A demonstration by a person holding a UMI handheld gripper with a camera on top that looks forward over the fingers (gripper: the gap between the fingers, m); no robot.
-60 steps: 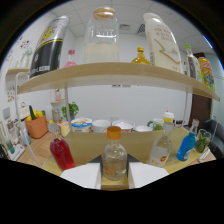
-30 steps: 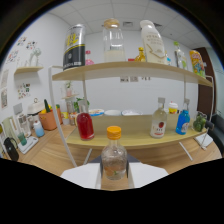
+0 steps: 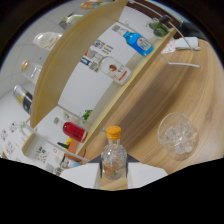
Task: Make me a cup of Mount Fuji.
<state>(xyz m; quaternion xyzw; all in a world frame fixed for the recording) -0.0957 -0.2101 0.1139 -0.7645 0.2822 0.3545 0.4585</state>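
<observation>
glass of ice (image 3: pixel 178 135) near, shelf (image 3: pixel 125 95) beyond

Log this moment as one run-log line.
claw: shut on orange-capped bottle | view: tilted | glass of ice: on wooden table, beside bottle | pour: not yet

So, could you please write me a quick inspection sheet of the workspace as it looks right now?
Surface: wooden table, seen strongly tilted because the gripper is rolled to one side.
Job's things: small clear bottle with orange cap between the fingers; glass of ice standing on the table beside and beyond it.
Clutter: red bottle, blue bottle and a white labelled bottle on the lower shelf; more bottles on the upper shelf.
Grippers: gripper shut on the small clear bottle, holding it low on its body.
Cables: nothing seen.
Surroundings: white wall behind the shelves; a green plant at the far end.
</observation>
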